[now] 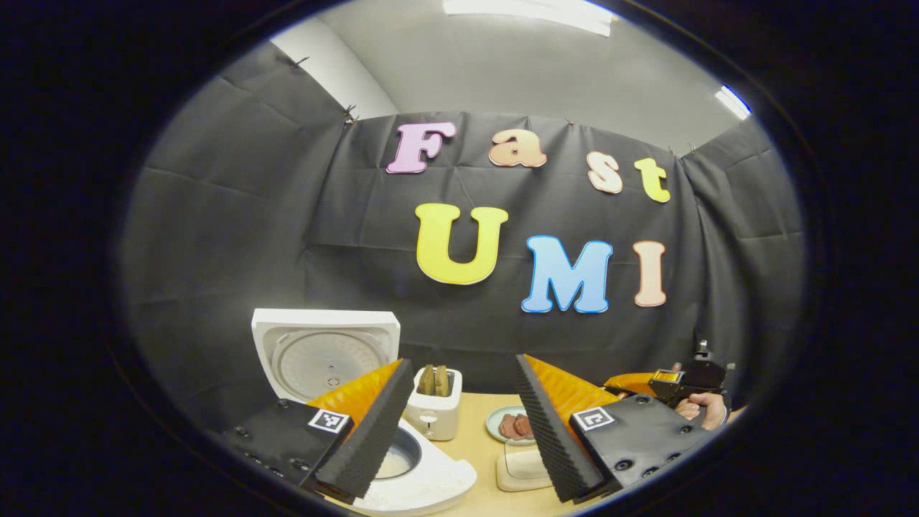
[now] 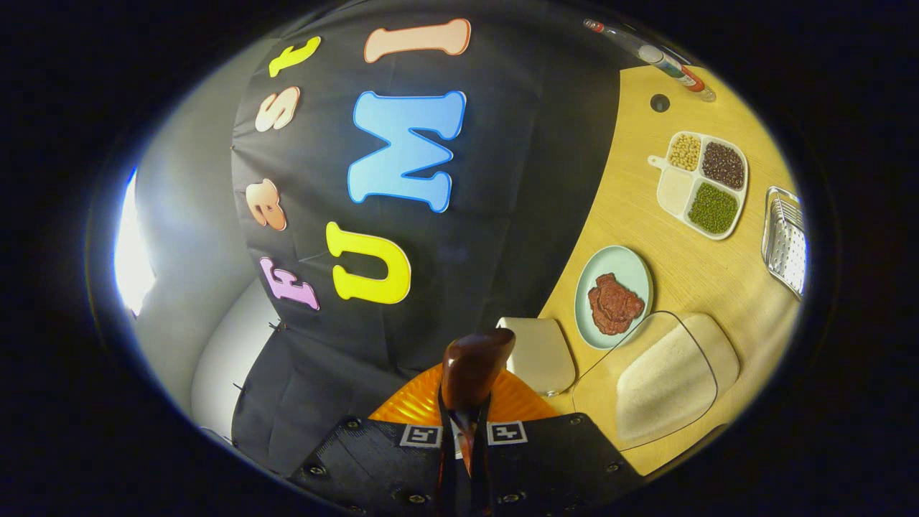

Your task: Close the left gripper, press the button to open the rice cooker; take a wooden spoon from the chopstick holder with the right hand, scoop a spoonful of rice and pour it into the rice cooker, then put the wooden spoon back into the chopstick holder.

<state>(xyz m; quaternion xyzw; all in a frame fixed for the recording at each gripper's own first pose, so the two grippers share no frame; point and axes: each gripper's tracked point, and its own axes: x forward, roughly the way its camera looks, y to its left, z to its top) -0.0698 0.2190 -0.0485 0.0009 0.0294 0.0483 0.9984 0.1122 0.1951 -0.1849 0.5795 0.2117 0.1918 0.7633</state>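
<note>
The white rice cooker (image 1: 423, 481) stands at the lower left of the left gripper view with its lid (image 1: 324, 352) raised and the inner pot (image 1: 397, 459) showing. My left gripper (image 1: 463, 362) is open above and beside the cooker, with nothing between its fingers. Farther right, a hand holds the right gripper (image 1: 686, 384). In the right gripper view, my right gripper (image 2: 465, 420) is shut on a dark wooden spoon (image 2: 474, 366), whose bowl sticks up past the fingertips. I cannot tell whether the bowl holds rice. A rice container (image 2: 675, 377) with a clear lid lies on the table to the right.
A white toaster (image 1: 433, 406) stands behind the cooker, next to a pale plate of meat (image 2: 614, 294). A divided tray of beans and grains (image 2: 703, 183), a metal rack (image 2: 784, 240) and a bottle (image 2: 650, 50) rest farther along the wooden table (image 2: 689, 273).
</note>
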